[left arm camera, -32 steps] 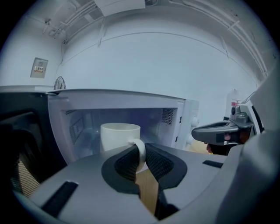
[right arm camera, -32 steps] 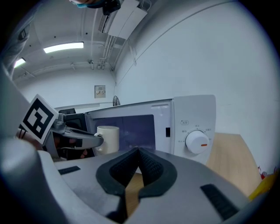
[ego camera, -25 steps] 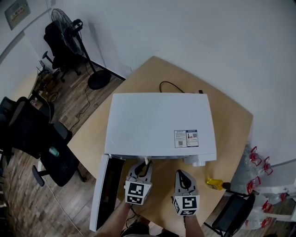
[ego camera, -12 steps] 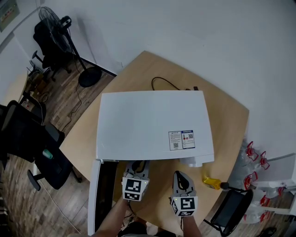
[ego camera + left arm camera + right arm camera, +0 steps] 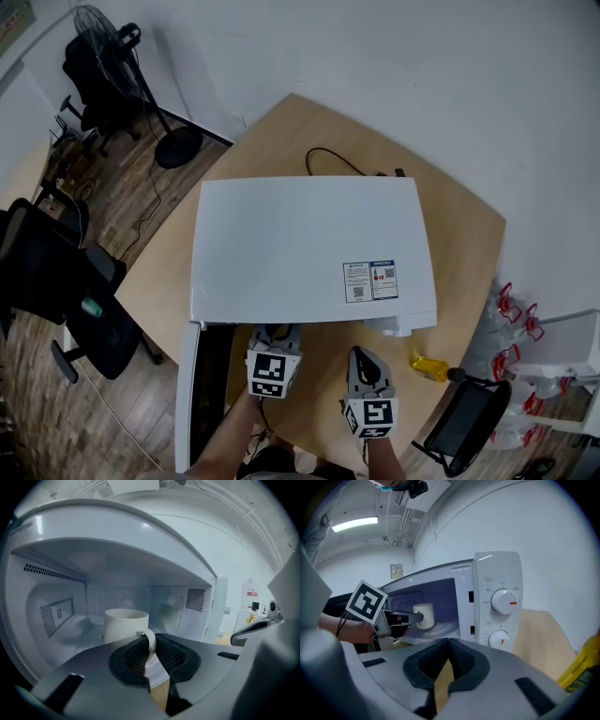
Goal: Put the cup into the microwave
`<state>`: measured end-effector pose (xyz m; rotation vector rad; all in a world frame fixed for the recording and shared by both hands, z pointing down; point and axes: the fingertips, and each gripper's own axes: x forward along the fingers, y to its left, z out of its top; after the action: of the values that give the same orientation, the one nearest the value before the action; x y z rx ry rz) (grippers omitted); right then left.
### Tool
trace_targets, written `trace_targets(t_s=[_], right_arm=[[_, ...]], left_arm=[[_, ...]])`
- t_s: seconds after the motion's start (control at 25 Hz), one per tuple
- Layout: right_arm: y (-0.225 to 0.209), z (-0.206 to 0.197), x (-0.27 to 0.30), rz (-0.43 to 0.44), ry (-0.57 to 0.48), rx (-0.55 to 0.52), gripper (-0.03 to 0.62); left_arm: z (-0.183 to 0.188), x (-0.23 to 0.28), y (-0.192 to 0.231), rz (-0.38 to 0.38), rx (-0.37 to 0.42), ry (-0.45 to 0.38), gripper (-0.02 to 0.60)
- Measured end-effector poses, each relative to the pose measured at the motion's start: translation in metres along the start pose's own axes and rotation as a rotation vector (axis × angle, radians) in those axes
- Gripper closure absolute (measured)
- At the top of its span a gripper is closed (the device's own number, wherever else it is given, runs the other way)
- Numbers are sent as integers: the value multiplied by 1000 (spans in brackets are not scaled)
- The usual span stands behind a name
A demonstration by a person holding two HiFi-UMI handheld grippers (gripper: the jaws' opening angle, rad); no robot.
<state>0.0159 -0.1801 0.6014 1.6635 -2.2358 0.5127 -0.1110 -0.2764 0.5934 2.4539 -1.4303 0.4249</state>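
**Now the cup sits inside the microwave cavity, held by its handle**

The white microwave (image 5: 300, 244) stands on a light wooden table (image 5: 464, 253), and its door (image 5: 187, 398) is swung open at its left side, toward the person. The left gripper (image 5: 275, 332) reaches into the open front, just under the top edge of the housing. In the left gripper view its pads (image 5: 171, 656) are clamped on the thin handle (image 5: 150, 641) of the white cup (image 5: 125, 624). The cup is upright and lies beyond the fingertips, within the white cavity (image 5: 56, 613) with its perforated side walls.

The right gripper view shows the same cup (image 5: 424, 615) from outside. It is over the turntable plate (image 5: 443, 627), to the left of the control panel and its two knobs (image 5: 505, 601). Whether its base touches the plate cannot be told.

The right gripper (image 5: 361, 356) hovers over the table in front of the microwave's right half, apart from the cup. Its jaws are drawn together with nothing between them; only the wood of the table shows through the slit below the pads (image 5: 464, 660).

A yellow object (image 5: 431, 367) lies on the table near the microwave's right front corner.
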Motion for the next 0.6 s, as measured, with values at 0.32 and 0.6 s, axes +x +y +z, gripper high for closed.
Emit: trace_targets(t_s=[0.32,0.6], right_arm=[[0,2,-1,-2,0,-5,577],[-2,1,-4,-12,-2,1,577]], left_arm=[[-6,4,0,11,15,18,518],[-8,4,3,44,32,29,511]])
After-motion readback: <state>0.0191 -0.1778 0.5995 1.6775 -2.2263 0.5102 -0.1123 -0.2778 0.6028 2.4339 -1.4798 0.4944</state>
